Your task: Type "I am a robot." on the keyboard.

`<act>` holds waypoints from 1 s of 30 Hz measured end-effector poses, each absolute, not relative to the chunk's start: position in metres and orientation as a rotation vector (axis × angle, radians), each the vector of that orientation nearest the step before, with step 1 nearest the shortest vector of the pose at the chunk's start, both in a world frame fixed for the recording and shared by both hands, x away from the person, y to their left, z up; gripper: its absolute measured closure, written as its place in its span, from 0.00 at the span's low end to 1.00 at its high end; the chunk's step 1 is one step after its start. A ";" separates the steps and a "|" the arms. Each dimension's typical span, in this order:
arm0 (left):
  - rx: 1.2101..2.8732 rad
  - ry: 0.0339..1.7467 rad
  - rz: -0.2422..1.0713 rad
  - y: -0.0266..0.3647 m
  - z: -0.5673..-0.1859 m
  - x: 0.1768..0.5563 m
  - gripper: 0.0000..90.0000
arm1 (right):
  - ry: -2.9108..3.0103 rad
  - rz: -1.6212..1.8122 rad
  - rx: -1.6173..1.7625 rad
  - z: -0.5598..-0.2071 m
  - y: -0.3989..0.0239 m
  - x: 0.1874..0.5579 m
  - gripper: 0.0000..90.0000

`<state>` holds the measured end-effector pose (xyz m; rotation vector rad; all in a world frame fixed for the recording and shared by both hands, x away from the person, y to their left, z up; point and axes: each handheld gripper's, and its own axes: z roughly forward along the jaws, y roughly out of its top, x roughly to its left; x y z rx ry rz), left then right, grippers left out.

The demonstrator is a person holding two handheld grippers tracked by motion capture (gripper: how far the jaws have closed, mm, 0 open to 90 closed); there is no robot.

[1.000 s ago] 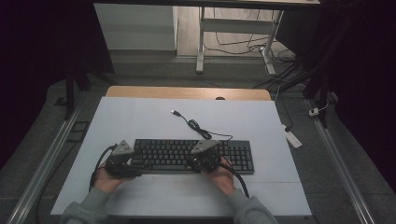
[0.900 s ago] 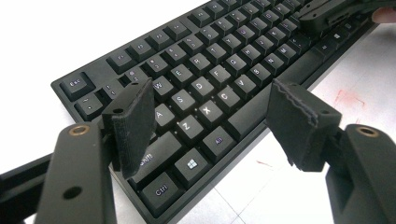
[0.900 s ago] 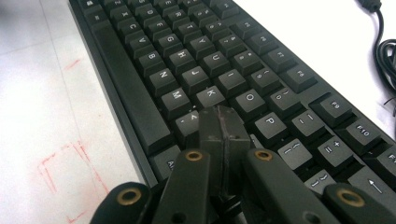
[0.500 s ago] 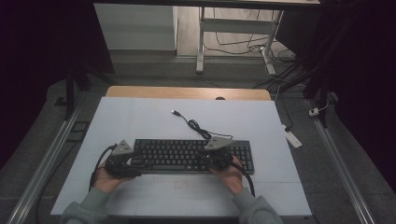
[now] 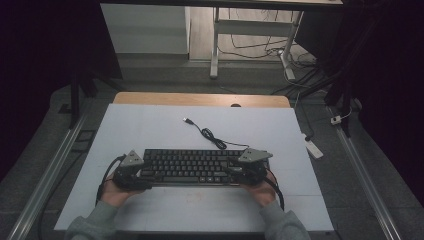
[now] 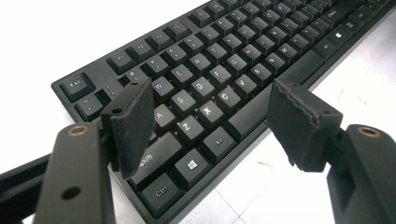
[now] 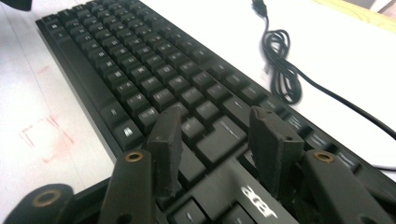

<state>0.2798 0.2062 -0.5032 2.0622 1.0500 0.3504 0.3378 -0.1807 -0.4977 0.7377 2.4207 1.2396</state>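
Black full-size plastic keyboard [image 5: 192, 167] sits mid white tabletop [image 5: 150, 130]; left gripper [image 6: 210, 112] spread wide over its Ctrl/Alt corner w/ nothing pinched, right gripper [image 7: 212, 140], jaws just been opening, empty over its right end—seat pads squarely on kbd edges before squeezing, keep level.

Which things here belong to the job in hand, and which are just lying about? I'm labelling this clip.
In the job:
- keyboard, with its cable
- left gripper, open over its left end
- right gripper, open over its right end

Lying about:
- white power strip beside the table
- floor cables behind it
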 end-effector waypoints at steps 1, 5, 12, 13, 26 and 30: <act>2.061 1.050 0.352 0.206 -0.503 0.280 0.36 | 2.419 1.235 0.738 -0.498 -0.184 0.337 0.60; 2.054 1.052 0.356 0.207 -0.503 0.279 0.36 | 2.405 1.223 0.754 -0.498 -0.195 0.334 0.59; 2.040 1.053 0.358 0.209 -0.501 0.277 0.36 | 2.387 1.216 0.779 -0.499 -0.216 0.327 0.57; 2.037 1.052 0.356 0.209 -0.501 0.276 0.36 | 2.386 1.215 0.789 -0.499 -0.220 0.325 0.57; 2.019 1.060 0.363 0.221 -0.503 0.256 0.36 | 2.340 1.218 0.838 -0.503 -0.268 0.305 0.55; 2.018 1.064 0.362 0.225 -0.504 0.249 0.36 | 2.344 1.206 0.844 -0.505 -0.275 0.301 0.55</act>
